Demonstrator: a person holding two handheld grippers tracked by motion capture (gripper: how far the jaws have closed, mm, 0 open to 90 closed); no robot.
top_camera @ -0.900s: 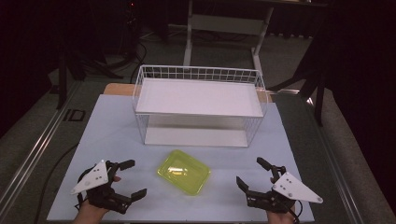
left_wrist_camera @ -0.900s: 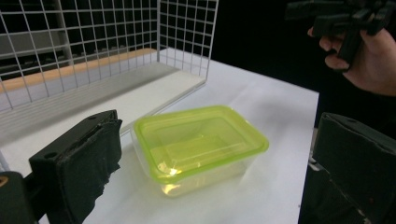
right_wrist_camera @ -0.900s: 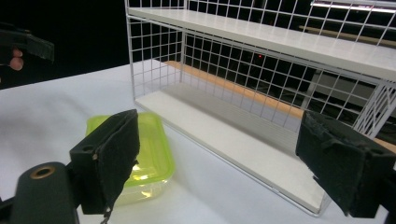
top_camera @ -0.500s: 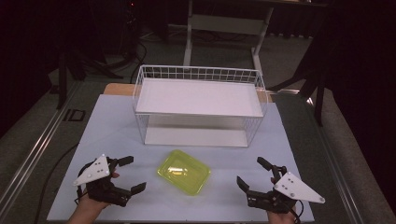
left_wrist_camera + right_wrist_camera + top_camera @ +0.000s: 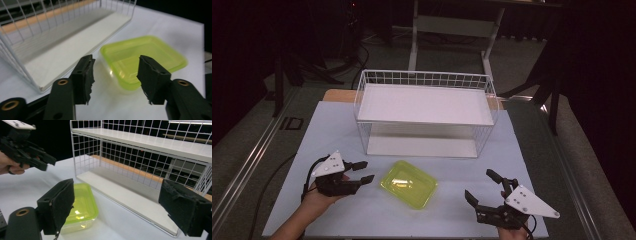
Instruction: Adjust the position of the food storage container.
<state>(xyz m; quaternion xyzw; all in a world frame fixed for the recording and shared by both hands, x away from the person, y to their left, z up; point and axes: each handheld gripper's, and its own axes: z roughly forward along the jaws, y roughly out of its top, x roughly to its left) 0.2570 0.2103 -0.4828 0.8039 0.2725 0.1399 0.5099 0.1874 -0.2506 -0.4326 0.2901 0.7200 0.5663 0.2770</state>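
- White table (image 5: 337,215): a yellow-green lidded container (image 5: 408,184) lies near its front edge, roughly midway between the two grippers, touching neither.
- Left gripper (image 5: 365,171): held in a hand (image 5: 319,195) just left of the container, jaws parted and holding nothing. A narrow strip of bare table separates the tips from the container's near corner (in the left gripper view the container sits framed between the jaws, just beyond them).
- Right gripper (image 5: 482,186): near the front right corner of the table, jaws spread wide, empty. A broad patch of bare table lies between it and the container.
- White wire rack (image 5: 424,116): two shelves, standing behind the container toward the table's far edge. Its lower shelf's front edge runs close to the container's back edge, with a small gap.
- Bare table on both sides of the rack.
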